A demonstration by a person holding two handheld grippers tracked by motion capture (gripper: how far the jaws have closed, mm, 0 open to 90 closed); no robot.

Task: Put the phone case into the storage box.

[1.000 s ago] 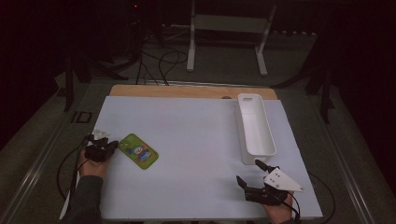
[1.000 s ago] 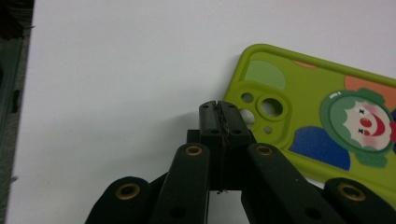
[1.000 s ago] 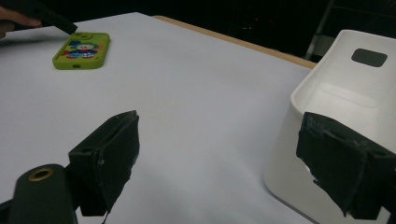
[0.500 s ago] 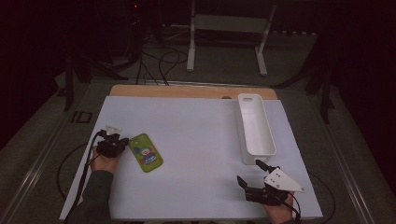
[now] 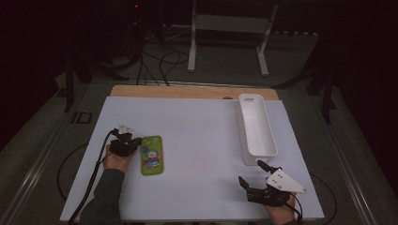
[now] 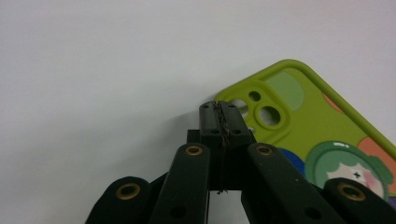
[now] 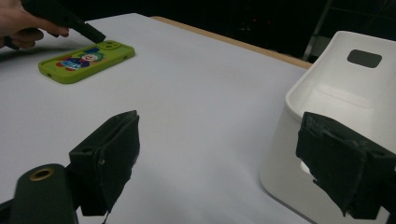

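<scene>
Nudging: I have the left gripper [image 5: 134, 141] low on the white table sheet [image 5: 202, 140], with its tip against the top corner of the green phone case [image 5: 151, 154], at the end where the camera cutouts are.

Left jaws: pressed together with nothing between them; in the left gripper view the left gripper [image 6: 219, 112] is one closed tip that meets the edge of the green phone case [image 6: 317, 126].

Right jaws: spread wide and empty; the right gripper [image 5: 257, 176] rests near the front right of the sheet, just in front of the white bin [image 5: 256, 129].

Phone case: it lies flat with the printed back up, on the left half of the sheet, well apart from the bin. In the right gripper view the green phone case [image 7: 86, 59] is far on the left and the white bin [image 7: 355, 102] is close on the right.

Step in hand: I judge that I am pushing or turning the case with the closed tip, not grasping it; I take the bin as the likely goal, but this is only my guess.

Next move: I think it calls for opening the left jaws and bringing them over one long edge or the corner of the case. The case is thin and flat, so one jaw must go under the rim; otherwise it may only slide away.
</scene>
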